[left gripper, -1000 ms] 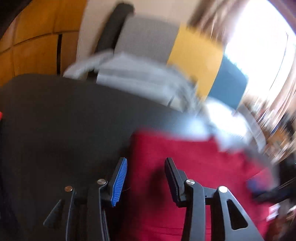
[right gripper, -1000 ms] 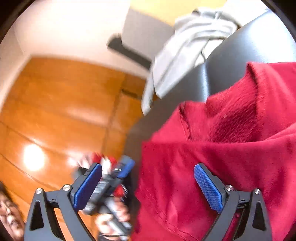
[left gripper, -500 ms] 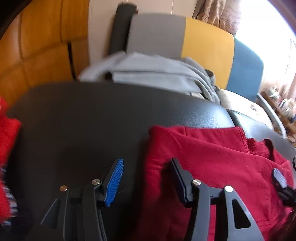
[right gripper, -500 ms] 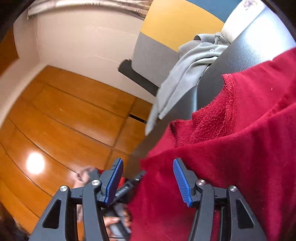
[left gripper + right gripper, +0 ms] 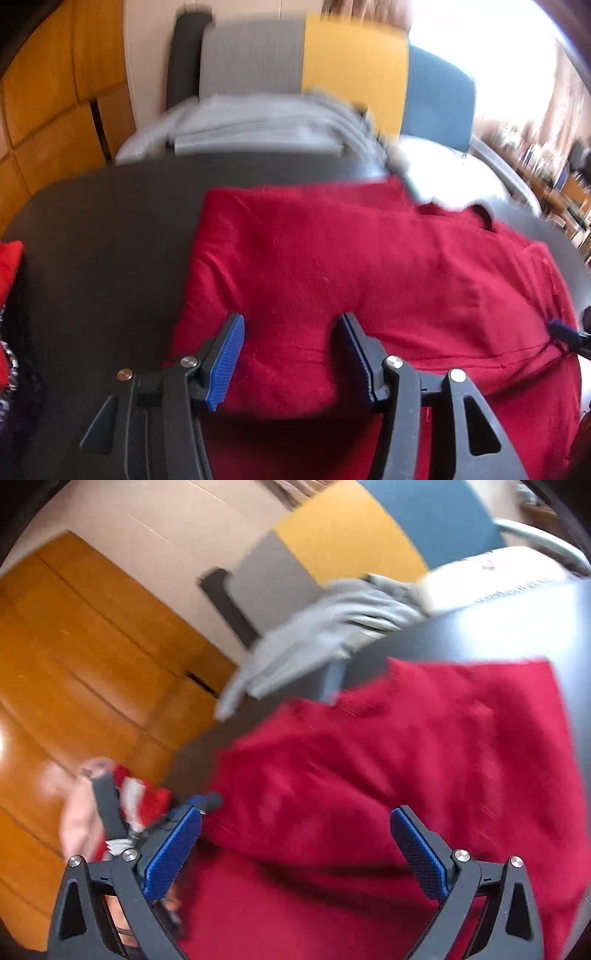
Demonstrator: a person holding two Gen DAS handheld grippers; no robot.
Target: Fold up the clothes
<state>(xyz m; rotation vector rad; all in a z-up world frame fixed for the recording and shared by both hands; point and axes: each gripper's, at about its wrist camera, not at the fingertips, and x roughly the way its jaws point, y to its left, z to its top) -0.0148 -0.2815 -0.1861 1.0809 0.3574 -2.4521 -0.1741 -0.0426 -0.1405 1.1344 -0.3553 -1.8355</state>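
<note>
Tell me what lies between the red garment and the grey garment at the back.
Left wrist view: only a bare strip of dark table separates the red garment from the grey garment.

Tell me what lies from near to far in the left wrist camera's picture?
Left tool → red garment → black table → grey clothes → grey, yellow and blue chair backs.

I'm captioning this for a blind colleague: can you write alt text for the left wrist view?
The open left gripper hovers over the near edge of a folded red garment lying on a dark table. Behind it, a grey garment is heaped before a grey, yellow and blue seat back.
</note>
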